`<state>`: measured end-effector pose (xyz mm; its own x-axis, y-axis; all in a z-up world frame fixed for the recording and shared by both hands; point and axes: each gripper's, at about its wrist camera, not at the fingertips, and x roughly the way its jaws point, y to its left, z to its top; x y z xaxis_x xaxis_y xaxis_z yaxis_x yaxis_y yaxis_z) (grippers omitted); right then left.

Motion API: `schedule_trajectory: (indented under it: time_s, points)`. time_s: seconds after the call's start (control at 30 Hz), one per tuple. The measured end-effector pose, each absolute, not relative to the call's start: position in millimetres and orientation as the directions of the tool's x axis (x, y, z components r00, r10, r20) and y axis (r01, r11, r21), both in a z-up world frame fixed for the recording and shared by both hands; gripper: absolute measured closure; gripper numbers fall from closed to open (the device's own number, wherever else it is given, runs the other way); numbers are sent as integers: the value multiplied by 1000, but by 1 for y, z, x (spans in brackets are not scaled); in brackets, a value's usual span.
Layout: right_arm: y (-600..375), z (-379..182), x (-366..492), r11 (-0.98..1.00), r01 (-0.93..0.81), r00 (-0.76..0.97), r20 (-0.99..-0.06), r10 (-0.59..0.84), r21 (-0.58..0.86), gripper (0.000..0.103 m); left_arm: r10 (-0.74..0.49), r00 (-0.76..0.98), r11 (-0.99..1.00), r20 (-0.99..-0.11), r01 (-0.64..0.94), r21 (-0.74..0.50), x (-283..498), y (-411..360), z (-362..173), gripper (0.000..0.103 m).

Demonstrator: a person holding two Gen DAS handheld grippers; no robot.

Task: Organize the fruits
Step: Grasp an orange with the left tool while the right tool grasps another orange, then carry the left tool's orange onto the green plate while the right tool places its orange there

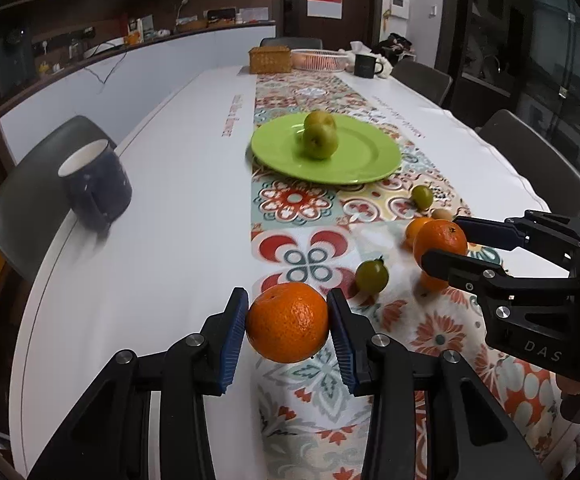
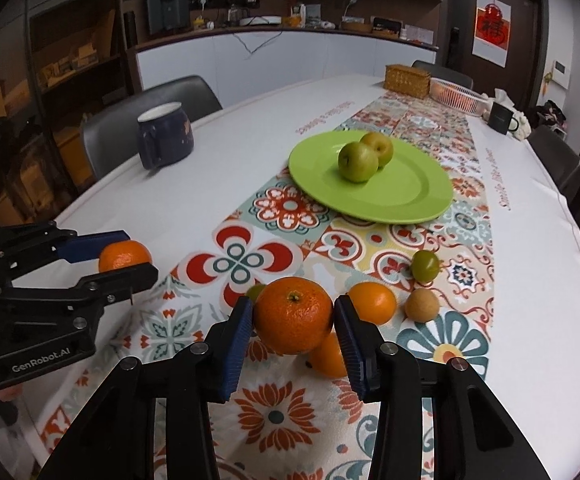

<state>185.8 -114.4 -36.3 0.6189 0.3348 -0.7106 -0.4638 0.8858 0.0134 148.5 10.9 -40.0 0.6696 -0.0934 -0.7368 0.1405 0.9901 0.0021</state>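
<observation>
My left gripper (image 1: 288,326) is shut on an orange mandarin (image 1: 288,322), held just above the table; the right wrist view shows that gripper (image 2: 130,258) at the left with its mandarin (image 2: 124,256). My right gripper (image 2: 293,318) is shut on a second mandarin (image 2: 293,314), also lifted; from the left wrist it appears at the right (image 1: 445,242) gripping that fruit (image 1: 439,242). A green plate (image 2: 401,196) with two green apples (image 2: 357,162) lies on the patterned runner. Two more oranges (image 2: 373,302), a small green fruit (image 2: 425,265) and a brown round fruit (image 2: 421,305) lie beside the right gripper.
A dark blue mug (image 1: 96,186) stands near the table's left edge. A wicker box (image 1: 270,59), a pink wire basket (image 1: 319,59) and a black mug (image 1: 365,65) sit at the far end. Another small green fruit (image 1: 371,276) lies on the runner. Chairs surround the table.
</observation>
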Motion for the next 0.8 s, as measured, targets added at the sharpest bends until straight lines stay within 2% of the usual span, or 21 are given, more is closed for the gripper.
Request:
schedule_trajectory:
  time_s: [0.43,0.8]
  points:
    - [-133,-3,188,906,-422,687,-642,340,28,60,-117,732,983,-672,183,27,162,-3,-6,63]
    - [-140,30,227,921,-388,749,-578,323,12,60,-140,776,975,-615,215,50,214,-9,28,63]
